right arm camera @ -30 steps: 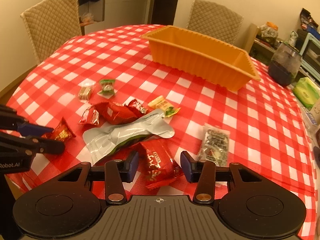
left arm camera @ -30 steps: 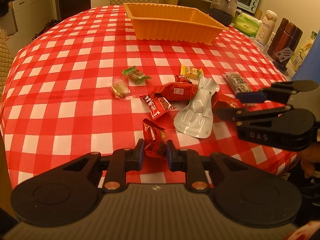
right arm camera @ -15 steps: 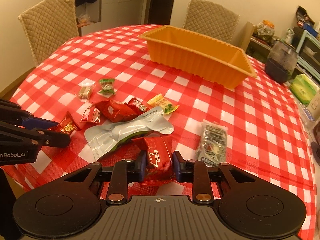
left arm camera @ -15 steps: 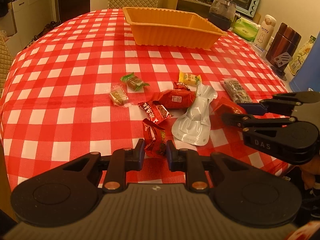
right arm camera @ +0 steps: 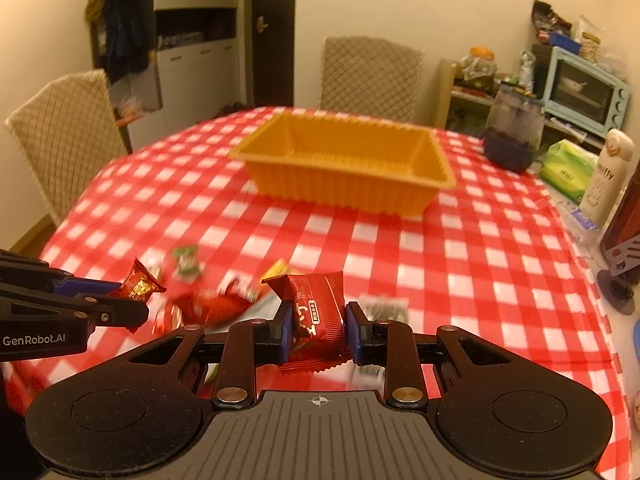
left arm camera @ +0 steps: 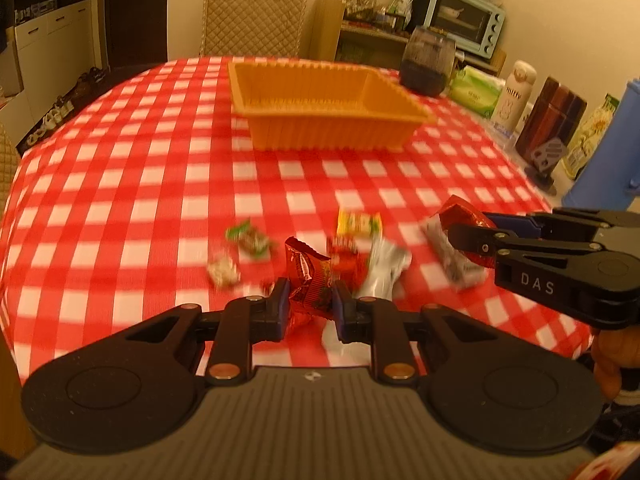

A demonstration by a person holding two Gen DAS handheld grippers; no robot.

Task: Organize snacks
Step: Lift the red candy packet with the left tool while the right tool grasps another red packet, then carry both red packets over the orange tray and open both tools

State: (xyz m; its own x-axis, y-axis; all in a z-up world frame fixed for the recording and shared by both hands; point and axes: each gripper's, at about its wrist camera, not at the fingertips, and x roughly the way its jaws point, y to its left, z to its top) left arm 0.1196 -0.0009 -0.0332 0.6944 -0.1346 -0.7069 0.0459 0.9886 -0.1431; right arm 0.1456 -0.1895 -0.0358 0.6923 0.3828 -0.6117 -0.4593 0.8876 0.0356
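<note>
My left gripper [left arm camera: 308, 304] is shut on a small red snack packet [left arm camera: 308, 276] and holds it above the table. My right gripper [right arm camera: 316, 330] is shut on a larger red snack packet [right arm camera: 320, 312], also lifted; it shows in the left wrist view [left arm camera: 464, 216] too. The empty orange basket [left arm camera: 332, 136] stands at the far middle of the table and shows in the right wrist view [right arm camera: 344, 184]. Several snacks still lie on the checked cloth: a silver pouch [left arm camera: 384, 268], a yellow packet [left arm camera: 358, 222], a green candy [left arm camera: 250, 240], a dark packet [left arm camera: 452, 256].
A dark jar [left arm camera: 428, 56], a green tissue pack [left arm camera: 474, 88], a white bottle [left arm camera: 512, 90], a brown canister [left arm camera: 552, 128] and a blue jug [left arm camera: 608, 156] line the table's right side. Chairs [right arm camera: 368, 72] stand behind the table.
Both grippers have lifted their red packets off the table and tilted up toward the basket. The right gripper closed on its packet during the last second.
</note>
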